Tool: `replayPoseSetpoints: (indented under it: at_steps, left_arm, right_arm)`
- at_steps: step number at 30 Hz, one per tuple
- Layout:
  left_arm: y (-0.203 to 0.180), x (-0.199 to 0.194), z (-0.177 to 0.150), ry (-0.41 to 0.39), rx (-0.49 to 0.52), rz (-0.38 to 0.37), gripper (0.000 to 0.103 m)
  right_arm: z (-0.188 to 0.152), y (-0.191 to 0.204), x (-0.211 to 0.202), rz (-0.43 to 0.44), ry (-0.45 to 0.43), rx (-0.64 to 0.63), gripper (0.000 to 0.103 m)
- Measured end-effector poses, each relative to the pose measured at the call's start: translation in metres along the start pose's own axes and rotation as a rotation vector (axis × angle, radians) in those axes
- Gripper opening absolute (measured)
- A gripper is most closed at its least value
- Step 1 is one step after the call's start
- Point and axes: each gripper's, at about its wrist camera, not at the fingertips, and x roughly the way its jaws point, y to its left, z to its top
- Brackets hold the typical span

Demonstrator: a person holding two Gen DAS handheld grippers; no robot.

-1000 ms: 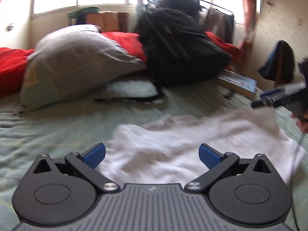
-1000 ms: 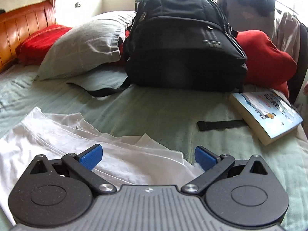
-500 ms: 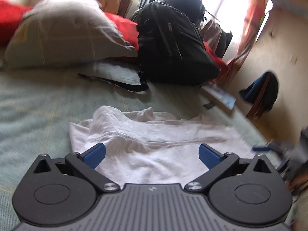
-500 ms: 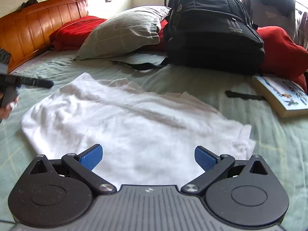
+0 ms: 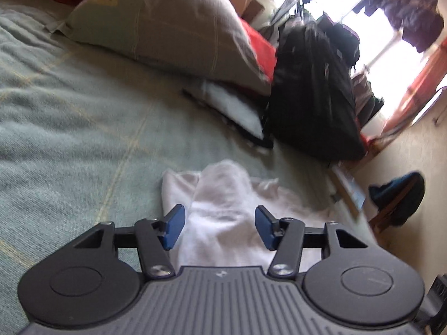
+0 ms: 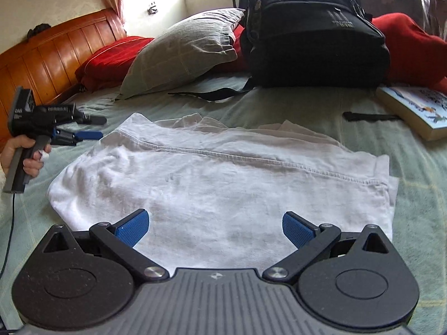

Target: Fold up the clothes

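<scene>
Nearest us, the right gripper [image 6: 216, 227] hovers over the near hem of the white garment [image 6: 223, 189], jaws spread wide and holding nothing. To fold well, we judge both grippers should pinch matching edges, taking only the top layers. The garment lies flat on the green bedspread [image 6: 419, 195], mid-bed. At nine o'clock in the right view, the left gripper [image 5: 218, 227] sits at the garment's end; its jaws are closing, half open, cloth between the pads but not yet pinched. Farther, at twelve o'clock, stands a black backpack [image 6: 313, 28].

Green-covered bed [image 6: 293, 103] bears white garment [image 6: 223, 181]; pillow [image 6: 181, 53]; backpack [image 6: 313, 33]; book [image 6: 413, 109]
</scene>
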Motion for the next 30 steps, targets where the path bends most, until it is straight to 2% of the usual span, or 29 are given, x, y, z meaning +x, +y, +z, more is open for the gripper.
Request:
replayPoseSetpoints:
  at_steps: [4, 6, 8, 11, 13, 14, 15, 17, 19, 22, 24, 27, 28, 30]
  left_arm:
    - [-0.008, 0.016, -0.006, 0.044, 0.09, 0.067, 0.044]
    - [-0.015, 0.019, -0.009, 0.038, 0.144, 0.096, 0.041]
    - [-0.026, 0.017, -0.012, 0.028, 0.209, 0.121, 0.024]
    - [-0.04, 0.002, -0.019, -0.072, 0.296, 0.171, 0.014]
    - [-0.047, -0.008, -0.021, -0.151, 0.326, 0.213, 0.014]
    - [-0.048, -0.01, -0.02, -0.175, 0.334, 0.259, 0.015]
    - [-0.046, -0.01, -0.017, -0.166, 0.326, 0.274, 0.016]
    - [-0.041, -0.012, -0.015, -0.153, 0.282, 0.275, 0.035]
    - [-0.039, -0.014, -0.016, -0.157, 0.261, 0.269, 0.037]
    - [-0.045, -0.011, -0.023, -0.119, 0.29, 0.175, 0.052]
    - [-0.052, -0.011, -0.032, -0.056, 0.349, 0.093, 0.061]
    - [-0.067, -0.009, -0.051, 0.039, 0.468, 0.004, 0.068]
    - [-0.069, -0.009, -0.058, 0.066, 0.505, -0.011, 0.073]
    - [-0.065, -0.006, -0.068, 0.105, 0.53, 0.049, 0.075]
  right_arm:
    - [-0.001, -0.001, 0.003, -0.001, -0.001, 0.016, 0.103]
    - [-0.002, -0.001, 0.003, -0.009, 0.0, 0.015, 0.103]
    - [-0.003, -0.001, 0.004, -0.015, 0.002, 0.013, 0.103]
    - [-0.006, -0.001, 0.004, -0.025, 0.003, 0.013, 0.103]
    - [-0.007, -0.002, 0.003, -0.033, 0.002, 0.014, 0.103]
    - [-0.008, -0.003, 0.003, -0.035, 0.002, 0.014, 0.103]
    - [-0.008, -0.003, 0.003, -0.037, 0.003, 0.014, 0.103]
    - [-0.009, -0.003, 0.002, -0.039, 0.002, 0.013, 0.103]
    - [-0.009, -0.003, 0.001, -0.04, -0.001, 0.008, 0.103]
    - [-0.008, -0.002, -0.001, -0.053, -0.008, -0.003, 0.103]
    - [-0.008, -0.002, -0.001, -0.059, -0.009, -0.008, 0.103]
    - [-0.011, -0.003, -0.001, -0.06, 0.002, -0.024, 0.103]
    - [-0.014, -0.005, -0.001, -0.064, 0.011, -0.032, 0.103]
    - [-0.025, -0.012, -0.001, -0.093, 0.037, -0.024, 0.103]
